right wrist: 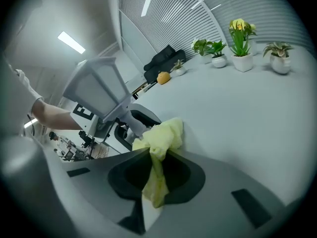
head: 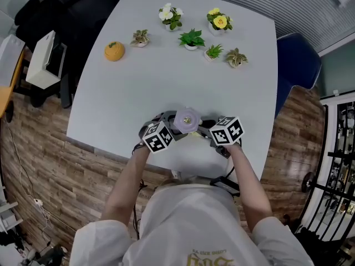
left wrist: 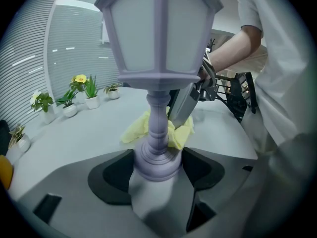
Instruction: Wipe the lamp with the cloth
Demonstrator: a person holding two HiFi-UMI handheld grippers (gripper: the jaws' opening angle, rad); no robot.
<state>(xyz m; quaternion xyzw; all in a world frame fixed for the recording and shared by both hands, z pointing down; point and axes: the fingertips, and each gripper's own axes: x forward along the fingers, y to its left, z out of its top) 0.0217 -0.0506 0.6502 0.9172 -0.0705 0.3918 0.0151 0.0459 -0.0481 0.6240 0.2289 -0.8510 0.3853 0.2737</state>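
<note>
Both jaws of left hand-held gripper (left wrist: 157,168) closed on lamp (left wrist: 158,58) base; lamp upright on worktop (head: 166,93). Right hand-held gripper (right wrist: 151,182) pinches yellow cloth (right wrist: 161,135), cloth touching lower lamp stem.

White table (head: 166,93) w/ small potted plants (head: 191,39) along far edge, orange obj (head: 113,51) nr them; blue chair (head: 297,62) beside.

Lamp (left wrist: 157,58): lantern top cut off by the left gripper view's upper edge, stem and base hidden beneath the lantern in head view; cloth (left wrist: 182,134): middle hidden behind the stem, showing only at its 3 and 9 o'clock.
</note>
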